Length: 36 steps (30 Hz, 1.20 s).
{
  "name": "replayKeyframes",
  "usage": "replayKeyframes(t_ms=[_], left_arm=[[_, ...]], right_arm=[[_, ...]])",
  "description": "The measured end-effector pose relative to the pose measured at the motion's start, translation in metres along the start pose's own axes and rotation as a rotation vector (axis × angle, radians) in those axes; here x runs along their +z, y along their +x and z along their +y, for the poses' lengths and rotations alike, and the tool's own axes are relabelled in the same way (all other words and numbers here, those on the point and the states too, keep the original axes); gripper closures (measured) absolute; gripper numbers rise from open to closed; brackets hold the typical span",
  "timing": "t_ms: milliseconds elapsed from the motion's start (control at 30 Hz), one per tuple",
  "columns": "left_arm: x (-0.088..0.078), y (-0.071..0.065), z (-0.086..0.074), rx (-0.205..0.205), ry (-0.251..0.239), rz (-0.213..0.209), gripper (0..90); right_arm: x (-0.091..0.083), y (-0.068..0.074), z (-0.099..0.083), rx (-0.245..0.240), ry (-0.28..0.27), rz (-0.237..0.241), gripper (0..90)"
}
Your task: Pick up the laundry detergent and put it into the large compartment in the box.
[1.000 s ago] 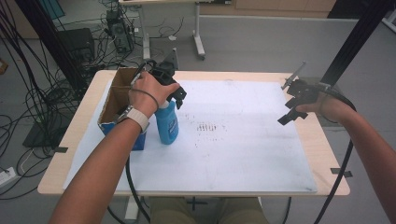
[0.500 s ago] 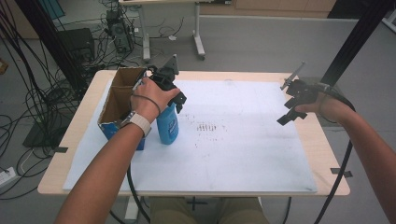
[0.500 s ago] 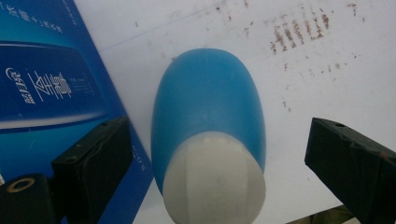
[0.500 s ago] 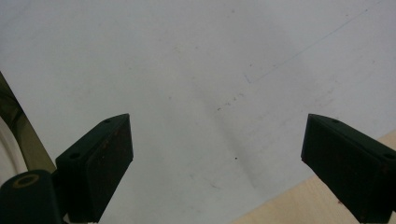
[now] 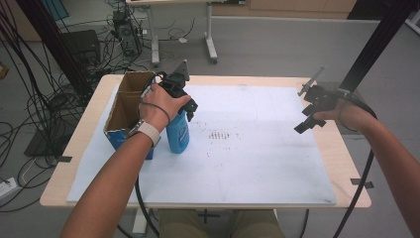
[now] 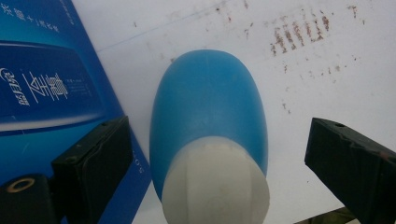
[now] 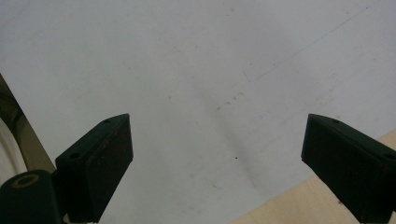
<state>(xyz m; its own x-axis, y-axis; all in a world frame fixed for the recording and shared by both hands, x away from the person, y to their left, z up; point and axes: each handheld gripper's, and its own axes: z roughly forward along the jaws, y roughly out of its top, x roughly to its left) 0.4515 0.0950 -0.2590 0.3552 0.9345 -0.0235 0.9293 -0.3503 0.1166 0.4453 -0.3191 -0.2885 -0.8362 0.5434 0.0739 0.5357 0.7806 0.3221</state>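
Left gripper (image 6: 205, 154) jaws gape around the upright blue bottle (image 6: 208, 116), right gripper (image 7: 215, 158) idles apart, squeeze probably next.

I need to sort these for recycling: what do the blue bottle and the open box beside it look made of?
The blue bottle looks like smooth, matte plastic with a paler cap. The box seems to be cardboard: brown raw inside, glossy blue print outside.

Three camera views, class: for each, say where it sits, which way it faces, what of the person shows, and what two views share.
High view: above the table, looking forward and down; forearms, both hands.
Left gripper view: on the left gripper, facing down; open jaws around the blue bottle.
Right gripper view: on the right gripper, facing the white mat; open jaws.
Shared: high and left views show bottle and box.
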Motion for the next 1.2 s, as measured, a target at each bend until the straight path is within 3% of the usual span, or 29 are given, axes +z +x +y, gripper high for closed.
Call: replayKeyframes(t_ms=[1200], left_arm=[[-0.0030, 0.0023, -0.0014, 0.002, -0.007, -0.009, 8.1]], right_arm=[[0.0003, 0.0013, 0.0015, 0.001, 0.006, 0.003, 9.0]])
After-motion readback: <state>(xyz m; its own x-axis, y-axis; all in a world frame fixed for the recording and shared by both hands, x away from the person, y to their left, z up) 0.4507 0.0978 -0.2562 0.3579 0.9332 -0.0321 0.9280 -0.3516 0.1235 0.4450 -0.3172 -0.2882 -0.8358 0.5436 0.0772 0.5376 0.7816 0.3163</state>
